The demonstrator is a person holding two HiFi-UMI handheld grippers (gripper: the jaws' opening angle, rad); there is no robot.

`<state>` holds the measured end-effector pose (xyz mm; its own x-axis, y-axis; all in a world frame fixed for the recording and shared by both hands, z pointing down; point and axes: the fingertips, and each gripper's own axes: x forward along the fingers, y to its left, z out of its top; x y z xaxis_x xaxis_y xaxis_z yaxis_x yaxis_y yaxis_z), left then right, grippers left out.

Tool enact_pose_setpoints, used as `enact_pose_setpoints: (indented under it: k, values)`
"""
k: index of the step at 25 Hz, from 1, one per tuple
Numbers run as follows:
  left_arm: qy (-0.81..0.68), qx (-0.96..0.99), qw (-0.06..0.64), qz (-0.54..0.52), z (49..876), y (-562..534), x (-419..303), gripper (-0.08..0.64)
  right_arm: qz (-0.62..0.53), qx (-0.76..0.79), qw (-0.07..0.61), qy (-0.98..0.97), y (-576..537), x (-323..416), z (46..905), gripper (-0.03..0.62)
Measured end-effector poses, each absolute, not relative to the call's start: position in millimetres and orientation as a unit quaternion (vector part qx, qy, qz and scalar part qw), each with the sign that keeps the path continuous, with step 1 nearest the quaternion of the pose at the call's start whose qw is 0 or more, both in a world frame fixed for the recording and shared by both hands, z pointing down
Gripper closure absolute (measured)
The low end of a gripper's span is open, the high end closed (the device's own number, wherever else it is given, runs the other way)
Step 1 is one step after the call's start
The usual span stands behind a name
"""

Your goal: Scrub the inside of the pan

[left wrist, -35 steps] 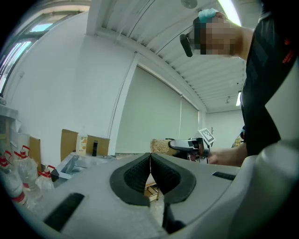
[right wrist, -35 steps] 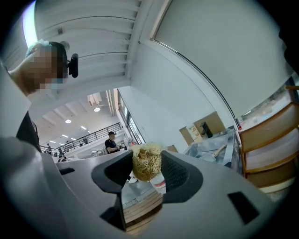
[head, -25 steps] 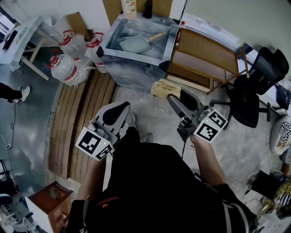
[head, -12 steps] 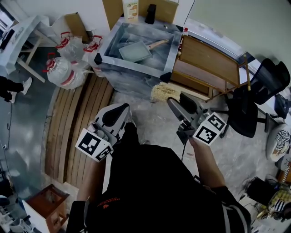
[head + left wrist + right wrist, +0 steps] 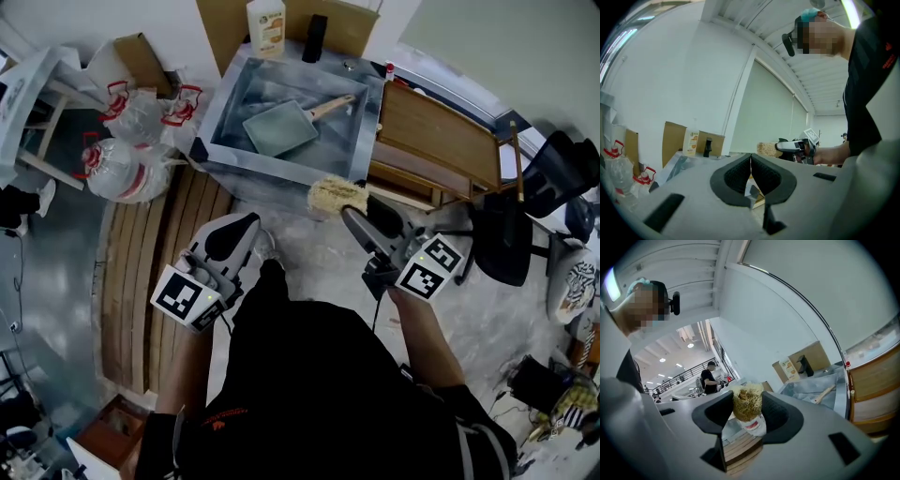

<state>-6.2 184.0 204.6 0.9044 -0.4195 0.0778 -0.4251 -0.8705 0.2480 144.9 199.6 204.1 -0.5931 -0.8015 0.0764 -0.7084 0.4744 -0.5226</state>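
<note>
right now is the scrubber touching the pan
Apart. Head view: the scrubber, clamped in the right hand-held gripper, hangs short of the sink, while the pan lies inside it.

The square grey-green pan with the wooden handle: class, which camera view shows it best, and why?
Head view: the square grey-green pan lies whole in the metal sink, seen from above, inside and handle clear. The right gripper view catches only its handle. The left gripper view shows no pan.

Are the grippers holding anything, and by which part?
The right gripper pinches a fibrous scrub pad by its near end; the rest sticks out. The left gripper is shut, empty.
</note>
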Motion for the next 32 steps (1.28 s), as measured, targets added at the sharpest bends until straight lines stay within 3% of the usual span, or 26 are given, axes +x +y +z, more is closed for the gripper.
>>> enact_pose_setpoints:
  k: [17,32]
  values:
    - [-0.182,0.968,0.169,0.034,229,-7,-31,0.54,-0.288,-0.477,0.057,0.829,14,124,227,0.4]
    - [-0.181,0.965,0.183,0.039,249,-65,-32,0.54,-0.304,-0.471,0.024,0.828,-48,121,246,0.4]
